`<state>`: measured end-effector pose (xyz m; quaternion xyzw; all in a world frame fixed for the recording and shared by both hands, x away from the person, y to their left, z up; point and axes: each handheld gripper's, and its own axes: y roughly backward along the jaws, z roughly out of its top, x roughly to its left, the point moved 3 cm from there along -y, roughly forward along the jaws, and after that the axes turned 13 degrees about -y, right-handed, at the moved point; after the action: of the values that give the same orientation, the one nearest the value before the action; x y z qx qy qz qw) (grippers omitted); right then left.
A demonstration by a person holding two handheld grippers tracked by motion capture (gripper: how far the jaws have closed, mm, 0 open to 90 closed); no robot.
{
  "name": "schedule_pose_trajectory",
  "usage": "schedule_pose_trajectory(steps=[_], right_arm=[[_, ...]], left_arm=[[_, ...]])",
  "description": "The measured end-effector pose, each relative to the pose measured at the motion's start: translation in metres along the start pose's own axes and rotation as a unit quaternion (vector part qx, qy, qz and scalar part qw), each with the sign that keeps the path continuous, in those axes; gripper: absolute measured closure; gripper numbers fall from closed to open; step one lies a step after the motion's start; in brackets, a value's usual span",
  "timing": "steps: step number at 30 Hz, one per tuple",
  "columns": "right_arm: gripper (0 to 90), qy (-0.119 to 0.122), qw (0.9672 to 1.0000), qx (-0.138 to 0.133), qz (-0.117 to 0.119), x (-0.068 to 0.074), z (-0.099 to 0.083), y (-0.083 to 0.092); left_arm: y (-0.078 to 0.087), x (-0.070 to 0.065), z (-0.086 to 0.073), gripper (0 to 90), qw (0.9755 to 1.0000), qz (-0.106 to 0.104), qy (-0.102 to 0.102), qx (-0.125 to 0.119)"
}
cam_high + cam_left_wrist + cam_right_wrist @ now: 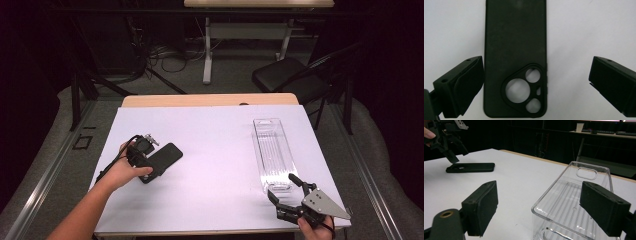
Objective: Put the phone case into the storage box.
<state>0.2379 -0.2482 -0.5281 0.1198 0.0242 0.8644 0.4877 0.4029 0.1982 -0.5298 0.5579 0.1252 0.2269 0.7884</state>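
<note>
Black phone case point(515, 57), no legible marking, camera cutout upward, flat on white table point(215, 150) beneath left gripper point(150, 162), jaws wide, holding nothing; right gripper point(286, 187) likewise open and empty, beside clear bin point(272, 150).

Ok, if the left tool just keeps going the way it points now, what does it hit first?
The black phone case. The left tool points down at it, jaws open with the case lying between them on the white table, camera cutout nearest. Depth is unclear, but probably it meets the case, then the table.
</note>
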Motion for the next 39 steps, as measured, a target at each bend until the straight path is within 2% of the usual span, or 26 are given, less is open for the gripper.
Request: schedule_pose_trajectory(steps=[2,4,9,13,15,19,32,36,39], right_arm=[[14.5,-0.001,1.0,0.001,0.0,0.0,0.0,0.0],[14.5,-0.001,1.0,0.002,0.0,0.0,0.0,0.0],[14.5,-0.001,1.0,0.003,0.0,0.0,-0.001,-0.001],[14.5,0.0,1.0,0.003,0.001,0.0,-0.001,-0.001],[14.5,0.0,1.0,0.002,0.001,0.0,-0.001,-0.001],[14.5,-0.001,1.0,0.003,0.0,0.0,-0.001,-0.001],[14.6,-0.001,1.0,0.003,0.003,0.0,-0.001,-0.002],[14.6,-0.001,1.0,0.003,0.002,0.0,-0.001,-0.002],[14.5,-0.004,1.0,0.004,0.002,-0.001,-0.002,-0.002]], left_arm=[[-0.002,0.001,0.002,0.8,0.9999,-0.005,0.002,0.012],[-0.003,0.004,0.004,0.8,0.9997,-0.001,-0.004,0.024],[-0.006,0.01,0.01,0.8,0.9993,-0.003,-0.005,0.036],[-0.009,0.013,0.013,0.8,0.9984,0.003,-0.008,0.055],[-0.012,0.014,0.015,0.8,0.9982,-0.001,-0.009,0.059],[-0.018,0.016,0.016,0.8,0.9965,0.0,-0.017,0.082],[-0.035,0.022,0.02,0.9,0.9938,0.0,-0.006,0.111],[-0.04,0.022,0.02,1.0,0.9919,0.0,-0.003,0.127],[-0.043,0.023,0.021,1.0,0.9919,-0.001,0.0,0.127]])
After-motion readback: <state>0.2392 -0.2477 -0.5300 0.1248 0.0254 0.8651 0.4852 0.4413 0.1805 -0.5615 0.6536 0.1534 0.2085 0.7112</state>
